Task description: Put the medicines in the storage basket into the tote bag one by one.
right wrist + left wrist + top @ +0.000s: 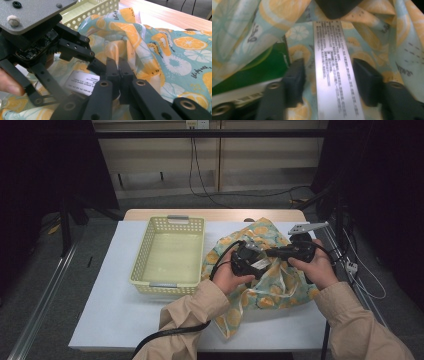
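Note:
A thin cloth point(270, 292) printed with orange slices lies crumpled on the right half of the white table point(115, 310). Both hands hold their grippers over its middle. My left gripper point(250, 262) is open, and the cloth's white printed label point(332, 75) runs up between its two jaws without being pinched. My right gripper point(118, 63) is shut on a raised fold of the cloth point(140, 42), close beside the label point(77, 83). The left gripper's grey plate point(32, 12) is at the upper left of the right gripper view.
A pale yellow perforated basket point(170, 285) with nothing in it stands on the left of the table, touching the cloth's edge. Something green point(259, 72) shows under the cloth in the left gripper view. Cables point(170, 332) trail off the table's front edge.

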Tool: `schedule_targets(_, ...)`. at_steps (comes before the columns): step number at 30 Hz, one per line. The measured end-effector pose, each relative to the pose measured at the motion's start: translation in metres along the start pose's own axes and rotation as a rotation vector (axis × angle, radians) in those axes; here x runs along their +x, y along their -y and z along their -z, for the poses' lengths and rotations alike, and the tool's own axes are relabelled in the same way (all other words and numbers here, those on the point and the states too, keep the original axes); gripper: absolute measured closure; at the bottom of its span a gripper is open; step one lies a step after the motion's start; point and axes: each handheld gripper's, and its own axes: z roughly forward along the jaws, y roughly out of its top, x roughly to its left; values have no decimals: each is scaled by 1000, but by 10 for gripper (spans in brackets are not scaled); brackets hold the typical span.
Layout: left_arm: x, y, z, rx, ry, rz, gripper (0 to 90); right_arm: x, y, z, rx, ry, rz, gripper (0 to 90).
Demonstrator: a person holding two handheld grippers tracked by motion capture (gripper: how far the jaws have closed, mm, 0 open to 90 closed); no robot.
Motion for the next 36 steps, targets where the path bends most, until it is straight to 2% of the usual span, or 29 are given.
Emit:
schedule_targets(2,0,0,6,28,7,20,300,-1,1,1,1,2,-2,898)
schedule_targets(5,-2,4,19,48,-20,9,193,-2,1,1,1,7,-6,898)
schedule_targets(8,-3,11,31,54,-18,23,178,-2,2,1,6,12,-1,899)
schedule_targets(10,-3,16,40,61,-34,27,159,-2,2,0,9,13,-2,899)
schedule_targets(13,0,21,54,56,-39,35,155,-1,2,0,14,17,-2,898)
schedule_targets(19,11,27,83,41,-85,60,147,-2,3,2,12,25,-6,899)
schedule_targets(22,12,34,91,42,-106,63,147,-4,4,4,10,28,-10,899)
schedule_targets(26,8,43,100,23,-94,69,146,-5,5,5,12,30,-14,899)
schedule_targets(27,7,44,103,28,-91,57,146,-5,5,5,12,30,-16,899)
schedule_targets(28,5,45,103,13,-89,66,147,-5,5,5,14,31,-16,898)
schedule_targets(32,-3,51,110,26,-71,44,146,-4,6,5,15,27,-13,898)
schedule_targets(36,-9,58,113,16,-54,47,147,-4,6,4,17,28,-14,898)
